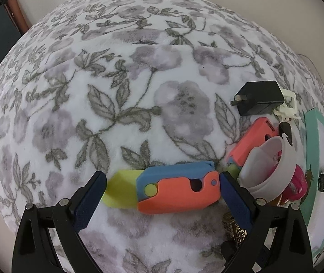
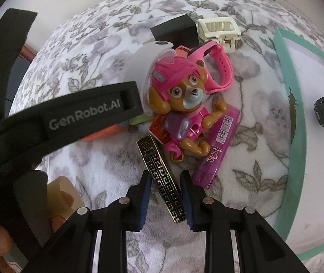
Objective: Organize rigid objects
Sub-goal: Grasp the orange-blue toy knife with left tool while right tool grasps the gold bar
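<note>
Left tongs (image 1: 162,188) spread around orange-blue toy knife (image 1: 175,188), right tongs (image 2: 165,195) pinching black-gold patterned bar (image 2: 162,179), floral blanket (image 1: 116,91) beneath

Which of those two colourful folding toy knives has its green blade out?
The orange-and-blue toy knife between the left gripper fingers; the pink toy knife beyond shows no blade.

1. The right gripper (image 2: 164,191) points down at a floral blanket (image 2: 93,163), its blue pads closed against a black-and-gold patterned bar (image 2: 162,179).
2. Just beyond lies a pink toy pup (image 2: 182,100), touching a magenta tube (image 2: 216,145) on its right.
3. A pink watch strap (image 2: 221,68), a black block (image 2: 175,30) and a cream hair claw (image 2: 218,28) sit further back.
4. The left gripper (image 2: 71,118) crosses in from the left.
</note>
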`<state>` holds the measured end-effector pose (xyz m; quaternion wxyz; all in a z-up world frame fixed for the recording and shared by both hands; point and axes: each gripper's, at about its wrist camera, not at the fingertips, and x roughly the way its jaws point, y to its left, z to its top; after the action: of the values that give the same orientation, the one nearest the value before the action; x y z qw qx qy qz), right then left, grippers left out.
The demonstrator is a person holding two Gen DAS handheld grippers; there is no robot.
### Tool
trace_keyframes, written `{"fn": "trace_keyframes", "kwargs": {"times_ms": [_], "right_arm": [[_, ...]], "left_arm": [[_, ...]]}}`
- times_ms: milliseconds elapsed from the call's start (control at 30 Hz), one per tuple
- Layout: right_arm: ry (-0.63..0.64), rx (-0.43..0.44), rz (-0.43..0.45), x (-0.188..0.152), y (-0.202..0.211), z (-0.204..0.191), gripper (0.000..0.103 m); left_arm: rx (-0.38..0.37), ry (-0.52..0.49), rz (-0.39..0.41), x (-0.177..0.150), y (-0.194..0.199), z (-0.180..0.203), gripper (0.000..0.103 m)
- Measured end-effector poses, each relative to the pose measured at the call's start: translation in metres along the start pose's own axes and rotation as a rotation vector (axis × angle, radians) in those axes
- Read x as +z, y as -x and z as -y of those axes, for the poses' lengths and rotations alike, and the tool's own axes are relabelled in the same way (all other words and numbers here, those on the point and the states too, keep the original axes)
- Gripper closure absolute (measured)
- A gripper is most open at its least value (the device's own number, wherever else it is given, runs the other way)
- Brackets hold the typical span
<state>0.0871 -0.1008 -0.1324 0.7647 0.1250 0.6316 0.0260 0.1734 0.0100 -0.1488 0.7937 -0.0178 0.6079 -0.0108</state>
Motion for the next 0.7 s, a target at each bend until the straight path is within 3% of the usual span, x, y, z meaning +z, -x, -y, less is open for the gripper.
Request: {"fn": "trace_keyframes", "kwargs": {"times_ms": [700], "right_arm": [[0.001, -0.004, 0.001, 0.0, -0.0007, -0.0004, 0.075]], "left_arm": [[0.004, -0.045, -0.027, -0.0027, -0.0036, -0.0006, 0.007]]}}
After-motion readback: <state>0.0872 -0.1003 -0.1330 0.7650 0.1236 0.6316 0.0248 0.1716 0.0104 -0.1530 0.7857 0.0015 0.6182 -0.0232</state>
